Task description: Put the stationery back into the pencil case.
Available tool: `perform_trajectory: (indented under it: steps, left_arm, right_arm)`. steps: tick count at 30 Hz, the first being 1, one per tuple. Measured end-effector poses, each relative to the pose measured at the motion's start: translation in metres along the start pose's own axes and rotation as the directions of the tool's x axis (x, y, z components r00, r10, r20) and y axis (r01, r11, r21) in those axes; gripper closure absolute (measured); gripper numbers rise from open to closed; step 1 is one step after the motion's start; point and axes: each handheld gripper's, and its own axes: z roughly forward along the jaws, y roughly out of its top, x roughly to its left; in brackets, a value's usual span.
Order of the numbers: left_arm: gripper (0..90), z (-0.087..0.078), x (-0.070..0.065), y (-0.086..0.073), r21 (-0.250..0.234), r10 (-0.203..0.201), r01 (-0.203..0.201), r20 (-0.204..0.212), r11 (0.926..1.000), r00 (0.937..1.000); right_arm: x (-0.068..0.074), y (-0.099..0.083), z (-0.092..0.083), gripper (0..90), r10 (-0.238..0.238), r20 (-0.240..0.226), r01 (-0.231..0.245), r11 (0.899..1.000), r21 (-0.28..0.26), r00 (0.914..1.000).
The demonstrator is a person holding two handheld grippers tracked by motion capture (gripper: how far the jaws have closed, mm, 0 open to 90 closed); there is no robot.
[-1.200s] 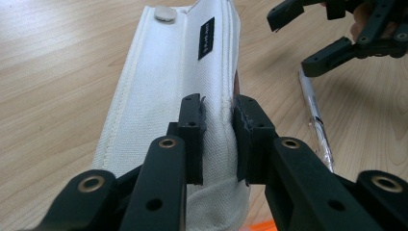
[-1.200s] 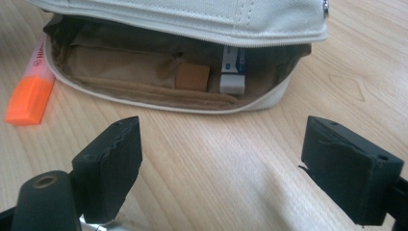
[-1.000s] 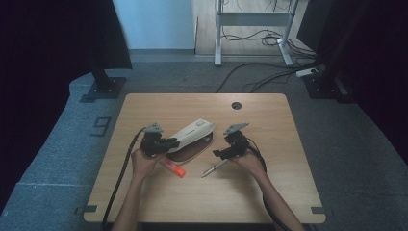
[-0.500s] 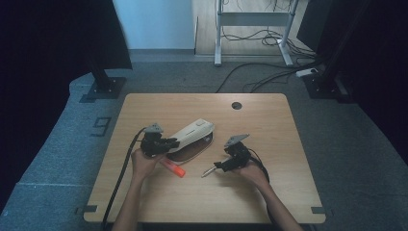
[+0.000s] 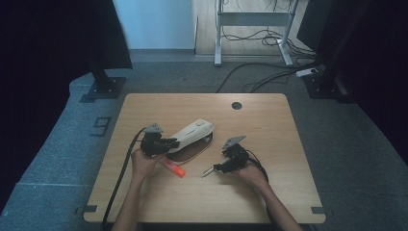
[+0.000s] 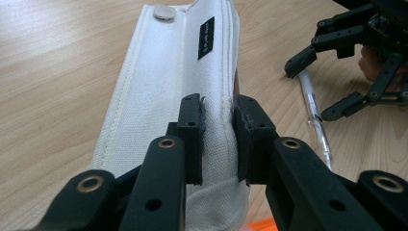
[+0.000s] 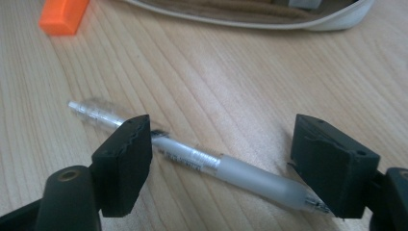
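The clear pen [image 7: 211, 166] lies flat on the bench [image 5: 288, 192], just right of the white pencil case [image 5: 192, 134], between the wide, just-narrowing jaws of the right tool [image 5: 217, 168], untouched. Because the pen lies slantwise across the gap, the closing jaws may roll or skid it away. The left tool [image 6: 219, 139] pinches the case's flap; a slip there would let the pouch fall shut.

Place: lab or studio recording bay
Floor: grey carpet [image 5: 202, 79], cables [image 5: 260, 77] loose beyond the desk's far edge
Furniture: lone wooden desk [image 5: 269, 125], metal stand [image 5: 250, 33]
Sides: dark screens [image 5: 57, 57] on footed posts
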Motion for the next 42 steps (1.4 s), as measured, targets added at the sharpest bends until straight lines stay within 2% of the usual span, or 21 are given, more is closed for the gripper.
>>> perform_trajectory:
  steps: [4,7,8,9,11,13,15,20,21,24,30,42]
  left_arm:
    - [74.2,0.0,0.0,0.0,0.001,0.001,-0.001,-0.001,1.0,1.0]
    - [74.1,0.0,0.0,0.0,0.002,0.002,-0.002,0.0,1.0,1.0]
    - [74.1,0.0,0.0,0.0,0.002,0.002,-0.002,0.0,1.0,1.0]
    - [74.1,0.0,0.0,0.0,0.002,0.002,-0.002,-0.001,1.0,1.0]
    - [74.1,0.0,0.0,0.0,0.002,0.002,-0.002,0.001,1.0,1.0]
    - [74.0,0.0,0.0,0.0,0.003,0.002,-0.002,0.001,1.0,1.0]
    - [74.0,0.0,0.0,0.0,0.003,0.002,-0.002,0.001,1.0,1.0]
    - [74.0,0.001,-0.001,0.0,0.004,0.005,-0.005,0.0,1.0,1.0]
    - [74.0,0.001,-0.001,0.0,0.004,0.006,-0.006,0.0,1.0,1.0]
    - [73.9,0.001,-0.001,0.0,0.004,0.008,-0.008,-0.001,1.0,1.0]
    - [73.9,0.001,-0.001,0.0,0.004,0.01,-0.009,-0.002,0.9999,1.0]
    - [75.1,0.0,0.0,-0.001,-0.01,0.003,-0.003,-0.004,0.9999,1.0]
  right_arm:
    - [0.001,0.0,-0.001,29.7,-0.017,0.015,0.017,1.0,-0.001,0.9997]
    - [0.002,-0.001,-0.003,40.7,-0.046,0.041,0.045,0.999,0.01,0.9981]
    - [0.002,-0.001,-0.003,40.7,-0.046,0.041,0.045,0.999,0.01,0.9981]
    - [0.002,-0.002,-0.005,46.7,-0.05,0.05,0.05,0.999,0.016,0.9975]
    - [0.002,-0.002,-0.006,49.1,-0.049,0.051,0.048,0.999,0.019,0.9975]
    - [0.001,-0.003,-0.007,53.7,-0.05,0.048,0.049,0.999,0.019,0.9976]
    - [0.001,-0.004,-0.009,59.1,-0.049,0.024,0.049,0.999,0.019,0.9985]
    - [0.002,-0.005,-0.012,66.6,-0.045,0.007,0.045,0.999,0.024,0.999]
    - [0.003,-0.006,-0.013,71.5,-0.058,0.002,0.057,0.998,0.028,0.9983]
    - [0.004,-0.007,-0.014,76.3,-0.069,-0.005,0.069,0.997,0.034,0.9976]
    - [0.01,-0.011,-0.017,78.0,-0.076,-0.017,0.077,0.996,0.036,0.997]
    - [0.013,-0.015,-0.024,78.6,-0.033,-0.017,0.033,0.999,0.008,0.9993]
